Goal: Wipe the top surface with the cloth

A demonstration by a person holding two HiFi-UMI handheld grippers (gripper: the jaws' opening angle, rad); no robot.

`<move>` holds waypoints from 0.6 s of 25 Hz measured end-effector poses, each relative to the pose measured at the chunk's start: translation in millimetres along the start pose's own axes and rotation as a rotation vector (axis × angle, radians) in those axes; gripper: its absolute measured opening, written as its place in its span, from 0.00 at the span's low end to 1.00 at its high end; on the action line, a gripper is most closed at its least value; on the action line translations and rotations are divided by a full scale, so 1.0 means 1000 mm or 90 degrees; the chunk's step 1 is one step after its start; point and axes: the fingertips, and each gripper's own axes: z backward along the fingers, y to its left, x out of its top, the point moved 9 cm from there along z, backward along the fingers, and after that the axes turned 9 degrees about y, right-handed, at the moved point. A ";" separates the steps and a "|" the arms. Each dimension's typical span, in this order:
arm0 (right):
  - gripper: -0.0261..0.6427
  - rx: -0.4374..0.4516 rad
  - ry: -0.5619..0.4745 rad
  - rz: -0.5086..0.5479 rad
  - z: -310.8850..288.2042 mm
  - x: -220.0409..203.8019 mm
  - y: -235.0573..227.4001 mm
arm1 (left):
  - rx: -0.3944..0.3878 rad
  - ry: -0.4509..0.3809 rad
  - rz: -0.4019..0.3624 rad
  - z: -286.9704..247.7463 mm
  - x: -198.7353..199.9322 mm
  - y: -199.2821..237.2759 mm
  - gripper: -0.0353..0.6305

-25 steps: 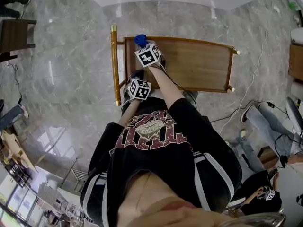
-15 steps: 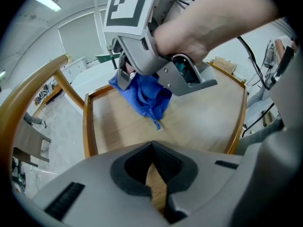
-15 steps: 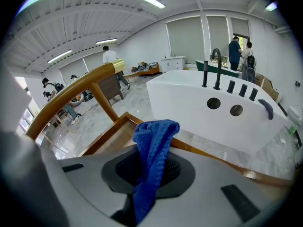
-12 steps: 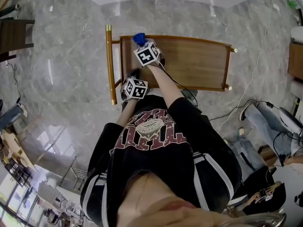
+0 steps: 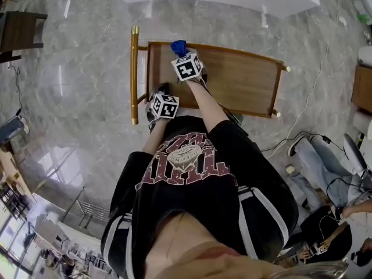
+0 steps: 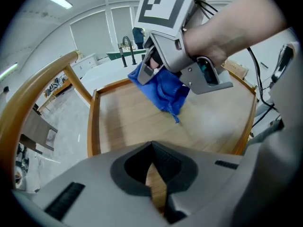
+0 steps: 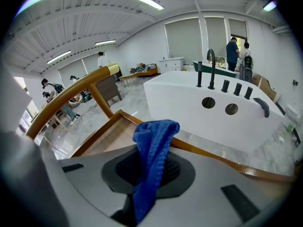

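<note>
Head view looks down on a rectangular brown wooden surface (image 5: 244, 80) with a raised rim, lying ahead of both tongs. The left tongs (image 6: 152, 174) are clenched on nothing at its near edge. The right tongs (image 7: 147, 174), beyond them, grasp a crumpled blue cloth (image 7: 154, 141) hanging over the wood by the far rim.

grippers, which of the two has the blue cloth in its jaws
The right gripper: its jaws pinch the blue cloth. The left gripper has its jaws shut on nothing.
</note>
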 end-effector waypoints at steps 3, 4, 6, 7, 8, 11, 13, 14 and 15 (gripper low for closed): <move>0.12 0.006 0.001 -0.004 0.001 -0.003 -0.004 | 0.013 0.004 -0.008 -0.001 -0.001 -0.001 0.12; 0.12 0.007 0.000 -0.005 0.002 -0.004 -0.006 | 0.014 0.006 -0.007 -0.001 -0.001 -0.001 0.12; 0.12 0.010 -0.001 -0.008 0.002 -0.006 -0.010 | 0.015 0.011 -0.003 -0.002 0.000 -0.001 0.12; 0.12 0.011 -0.001 -0.010 0.001 -0.007 -0.011 | 0.016 0.013 -0.002 -0.002 0.001 -0.001 0.12; 0.12 0.011 -0.002 -0.011 0.001 -0.007 -0.013 | 0.018 0.015 0.000 -0.003 0.001 -0.001 0.12; 0.12 0.008 -0.003 -0.013 0.004 -0.011 -0.018 | 0.022 0.019 0.001 -0.005 0.002 -0.001 0.12; 0.12 0.005 -0.003 -0.017 0.007 -0.014 -0.021 | 0.025 0.020 0.000 -0.004 0.002 -0.001 0.12; 0.12 0.004 -0.004 -0.018 0.008 -0.016 -0.024 | 0.026 0.021 0.000 -0.004 0.002 -0.001 0.12; 0.12 0.003 -0.003 -0.018 0.009 -0.018 -0.026 | 0.027 0.021 0.002 -0.004 0.002 -0.002 0.12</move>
